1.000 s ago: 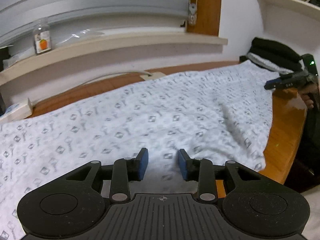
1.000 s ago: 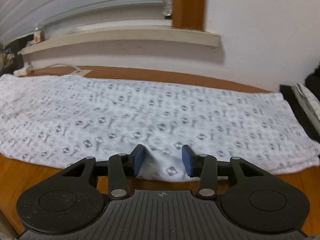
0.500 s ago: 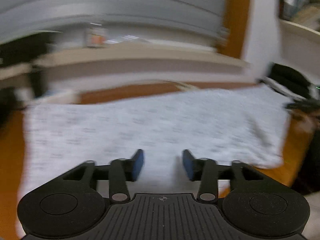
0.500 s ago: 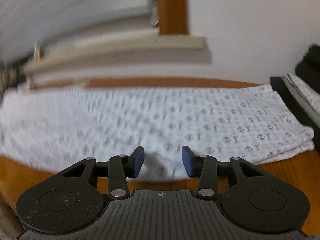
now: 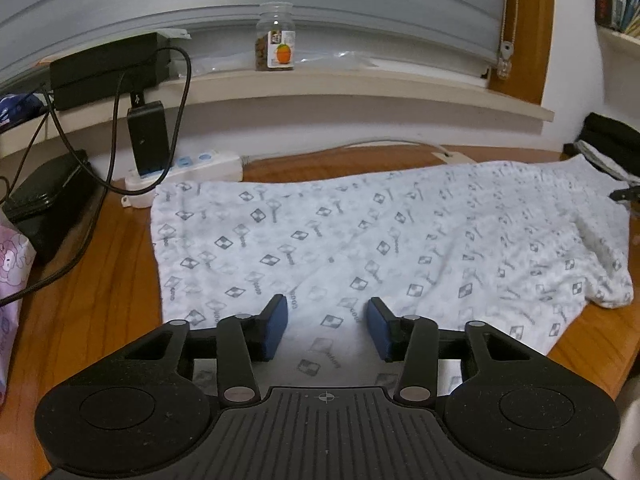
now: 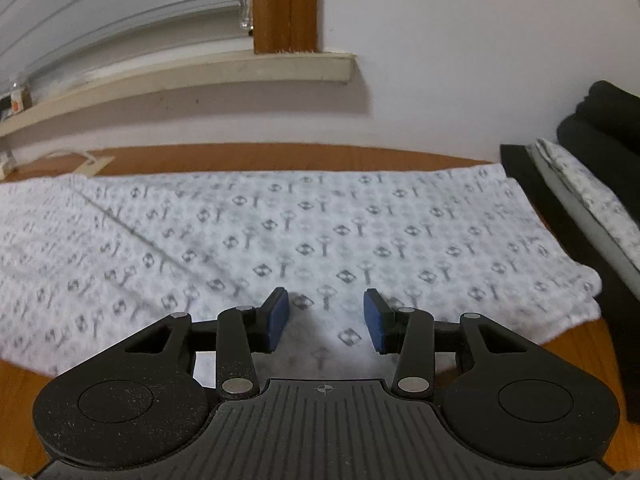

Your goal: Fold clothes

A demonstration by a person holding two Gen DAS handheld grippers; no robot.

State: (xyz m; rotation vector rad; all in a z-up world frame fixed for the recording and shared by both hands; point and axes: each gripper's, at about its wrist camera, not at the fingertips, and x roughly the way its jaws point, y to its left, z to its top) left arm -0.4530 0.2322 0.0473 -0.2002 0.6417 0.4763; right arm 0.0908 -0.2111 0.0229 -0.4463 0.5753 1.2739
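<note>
Fingers [image 5: 276, 328] of the left gripper [image 5: 327, 326] are closing, the right gripper [image 6: 325, 320] half-open, both empty; soft, light garment [image 5: 360, 240]: pinch its lower-frame hem.

Before you, a wooden table [image 5: 120, 280] carries a white printed garment [image 5: 360, 240] spread flat. At the garment's far left corner you see a power strip [image 5: 188, 168], with a black case [image 5: 44, 204] nearby. Folded clothes [image 6: 580, 200] lie off its right end.
</note>
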